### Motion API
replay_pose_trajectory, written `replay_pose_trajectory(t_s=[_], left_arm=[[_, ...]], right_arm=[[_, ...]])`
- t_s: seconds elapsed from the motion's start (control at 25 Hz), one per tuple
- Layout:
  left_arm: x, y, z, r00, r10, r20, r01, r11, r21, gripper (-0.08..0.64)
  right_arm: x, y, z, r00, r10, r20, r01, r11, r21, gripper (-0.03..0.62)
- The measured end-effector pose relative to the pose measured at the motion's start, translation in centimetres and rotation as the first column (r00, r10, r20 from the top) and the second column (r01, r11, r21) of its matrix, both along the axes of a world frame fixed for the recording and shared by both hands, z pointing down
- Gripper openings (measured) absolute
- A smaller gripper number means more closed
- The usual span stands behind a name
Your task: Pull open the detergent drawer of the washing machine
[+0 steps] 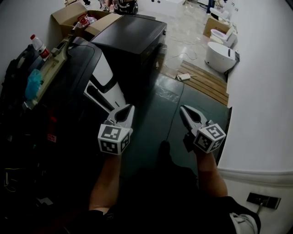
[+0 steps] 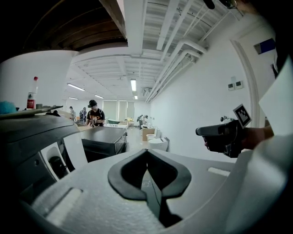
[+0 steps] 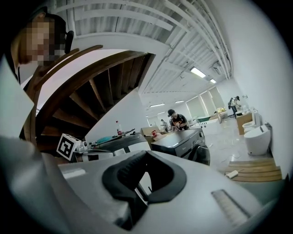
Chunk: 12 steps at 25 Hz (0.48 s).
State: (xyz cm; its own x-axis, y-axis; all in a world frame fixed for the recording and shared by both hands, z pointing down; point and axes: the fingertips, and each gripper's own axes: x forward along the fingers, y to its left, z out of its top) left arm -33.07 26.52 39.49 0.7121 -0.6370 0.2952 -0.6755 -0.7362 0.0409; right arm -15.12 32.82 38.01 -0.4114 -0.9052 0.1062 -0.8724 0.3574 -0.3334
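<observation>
The washing machine [image 1: 73,68] is the dark appliance at the left of the head view. Its white front panel [image 1: 106,81] has dark recesses, and I cannot tell which part is the detergent drawer. My left gripper [image 1: 129,109] hovers just right of that panel, apart from it, jaws shut and empty. My right gripper [image 1: 183,109] hangs over the dark floor further right, also shut with nothing in it. In the left gripper view the shut jaws [image 2: 147,151] point past the white panel [image 2: 75,148], and the right gripper [image 2: 219,132] shows at the right. The right gripper view shows its closed jaws [image 3: 146,153].
A second dark appliance [image 1: 130,36] stands beyond the washing machine. Cardboard boxes [image 1: 68,13] and a red-capped bottle [image 1: 39,45] sit at the back left. White toilets [image 1: 220,55] and a wooden pallet [image 1: 206,80] are ahead right, a white wall [image 1: 261,105] close on the right. People stand far off.
</observation>
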Motion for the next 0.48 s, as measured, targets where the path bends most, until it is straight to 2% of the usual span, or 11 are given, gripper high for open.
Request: replay_pose_trajectory(t_s=[0.2, 0.48], left_arm=[[5.1, -6.3, -0.4, 0.999, -0.040, -0.017, 0.040, 0.999, -0.003, 0.011], [13.0, -13.2, -1.2, 0.998, -0.070, -0.001, 0.070, 0.998, 0.004, 0.011]], right_arm=[[4.9, -6.8, 0.4, 0.999, -0.043, 0.030, 0.043, 0.999, 0.010, 0.003], [12.2, -14.1, -0.2, 0.993, -0.079, 0.089, 0.080, 0.997, -0.002, 0.003]])
